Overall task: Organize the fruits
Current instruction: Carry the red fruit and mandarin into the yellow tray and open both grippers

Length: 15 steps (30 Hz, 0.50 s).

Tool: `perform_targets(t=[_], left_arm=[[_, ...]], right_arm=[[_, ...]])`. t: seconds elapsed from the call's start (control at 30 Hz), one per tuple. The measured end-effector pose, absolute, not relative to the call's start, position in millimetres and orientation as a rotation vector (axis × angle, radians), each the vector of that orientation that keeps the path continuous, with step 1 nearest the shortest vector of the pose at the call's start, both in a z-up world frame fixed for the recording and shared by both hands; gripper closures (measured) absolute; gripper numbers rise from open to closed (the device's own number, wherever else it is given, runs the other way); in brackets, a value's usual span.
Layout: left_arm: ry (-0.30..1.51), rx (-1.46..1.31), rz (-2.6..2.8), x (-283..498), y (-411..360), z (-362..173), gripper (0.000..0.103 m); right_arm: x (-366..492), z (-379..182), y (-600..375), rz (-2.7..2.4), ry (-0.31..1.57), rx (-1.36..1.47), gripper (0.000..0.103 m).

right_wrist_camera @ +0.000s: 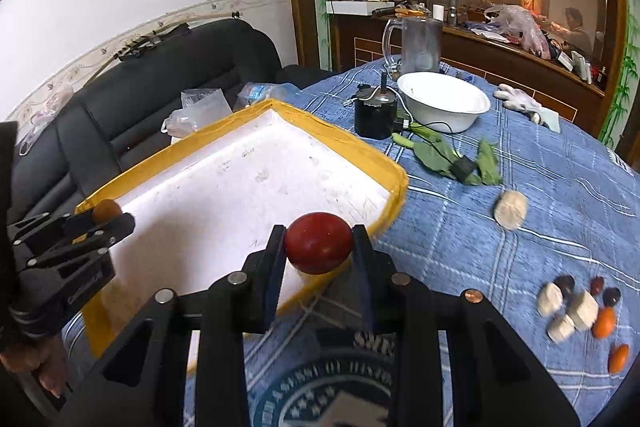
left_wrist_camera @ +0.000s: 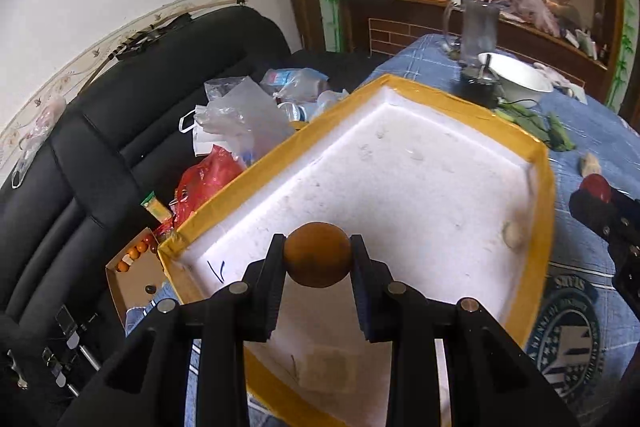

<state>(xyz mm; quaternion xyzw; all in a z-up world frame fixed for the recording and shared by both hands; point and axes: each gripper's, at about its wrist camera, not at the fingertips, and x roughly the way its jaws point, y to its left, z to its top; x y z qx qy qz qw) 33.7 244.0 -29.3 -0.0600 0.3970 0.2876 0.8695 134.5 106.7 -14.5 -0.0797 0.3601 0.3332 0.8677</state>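
Left wrist view: the left claw (left_wrist_camera: 318,255) is pinching a brown-orange fruit (left_wrist_camera: 318,254) at lower centre, holding it above the white foam tray (left_wrist_camera: 400,163), presumably for release inside the yellow-taped rim. The right claw is entering at the right edge.

Right wrist view: the right claw (right_wrist_camera: 319,245) is gripping a red fruit (right_wrist_camera: 319,243) over the tray's near edge. Loose fruits (right_wrist_camera: 604,323) are lying at lower right on the tabletop (right_wrist_camera: 560,195), probably awaiting collection
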Motion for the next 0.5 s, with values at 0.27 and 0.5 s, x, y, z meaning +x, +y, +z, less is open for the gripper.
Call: perform_targets(t=[0.27, 0.5], left_arm=[[0.841, -0.13, 0.617, 40.9, 257.2, -32.5, 0.073], [0.857, -0.13, 0.628, 45.8, 268.0, -36.8, 0.073]], right_arm=[[163.4, -33.2, 131.3, 0.669, 0.798, -0.196, 0.068], [176.3, -43.4, 144.2, 0.663, 0.815, -0.202, 0.068]])
